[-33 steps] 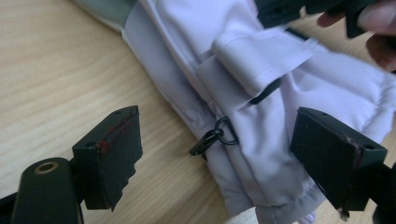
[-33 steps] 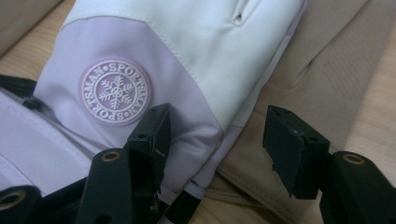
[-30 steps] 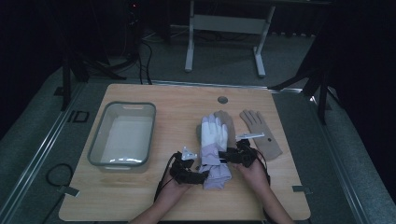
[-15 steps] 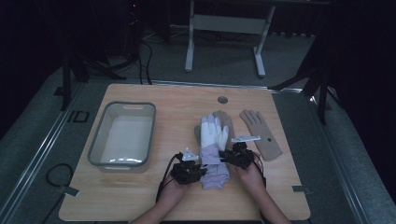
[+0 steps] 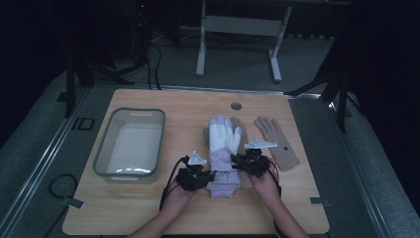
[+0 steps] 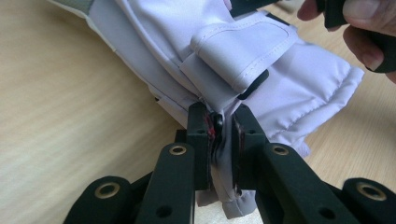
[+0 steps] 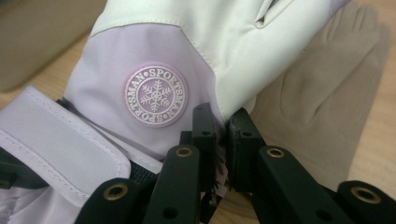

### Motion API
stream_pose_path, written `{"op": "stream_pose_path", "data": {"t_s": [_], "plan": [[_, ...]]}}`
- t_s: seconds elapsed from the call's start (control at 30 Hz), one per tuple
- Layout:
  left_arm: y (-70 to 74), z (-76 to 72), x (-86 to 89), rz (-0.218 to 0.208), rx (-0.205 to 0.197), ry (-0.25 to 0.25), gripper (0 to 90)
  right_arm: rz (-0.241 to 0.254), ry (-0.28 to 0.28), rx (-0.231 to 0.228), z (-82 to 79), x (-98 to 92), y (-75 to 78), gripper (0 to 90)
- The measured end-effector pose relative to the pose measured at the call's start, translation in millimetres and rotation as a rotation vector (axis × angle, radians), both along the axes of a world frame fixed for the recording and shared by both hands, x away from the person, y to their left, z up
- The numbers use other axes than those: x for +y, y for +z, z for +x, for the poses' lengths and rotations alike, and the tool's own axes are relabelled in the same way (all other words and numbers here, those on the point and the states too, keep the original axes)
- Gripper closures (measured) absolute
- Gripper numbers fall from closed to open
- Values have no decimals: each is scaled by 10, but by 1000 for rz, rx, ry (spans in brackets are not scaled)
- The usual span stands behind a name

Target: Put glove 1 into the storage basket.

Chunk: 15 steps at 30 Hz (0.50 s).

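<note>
Nearest the person, the left gripper [image 5: 194, 176] and right gripper [image 5: 252, 162] have just closed their jaws, each pinching an edge of the lavender ski glove [image 5: 222, 153] on the wooden counter [image 5: 188, 104] (pale grain). Beyond lie a tan glove [image 5: 277, 141], a clear bin [image 5: 131, 143], then dark floor [image 5: 237, 59].

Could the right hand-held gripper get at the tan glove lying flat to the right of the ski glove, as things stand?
Probably not yet. The right hand-held gripper is shut on the ski glove edge. The tan glove lies close beside it with nothing between, so after letting go the way looks free.
</note>
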<state>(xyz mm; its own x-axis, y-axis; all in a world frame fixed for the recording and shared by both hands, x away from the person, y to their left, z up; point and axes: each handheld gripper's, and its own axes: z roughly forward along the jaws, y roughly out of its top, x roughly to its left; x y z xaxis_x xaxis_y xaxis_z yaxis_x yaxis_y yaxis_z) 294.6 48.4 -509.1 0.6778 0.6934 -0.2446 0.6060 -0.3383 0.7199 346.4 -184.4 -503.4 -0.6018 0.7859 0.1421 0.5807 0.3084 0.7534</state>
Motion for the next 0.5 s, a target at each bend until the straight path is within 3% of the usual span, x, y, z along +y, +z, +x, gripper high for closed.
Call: {"op": "stream_pose_path", "data": {"t_s": [0.2,0.5], "plan": [[170,27,105,-2,-21,-4,809,11,1,-30,3,78,197,833],[307,70,266,14,-25,-23,809,10,17,-48,31,228,324,833]]}}
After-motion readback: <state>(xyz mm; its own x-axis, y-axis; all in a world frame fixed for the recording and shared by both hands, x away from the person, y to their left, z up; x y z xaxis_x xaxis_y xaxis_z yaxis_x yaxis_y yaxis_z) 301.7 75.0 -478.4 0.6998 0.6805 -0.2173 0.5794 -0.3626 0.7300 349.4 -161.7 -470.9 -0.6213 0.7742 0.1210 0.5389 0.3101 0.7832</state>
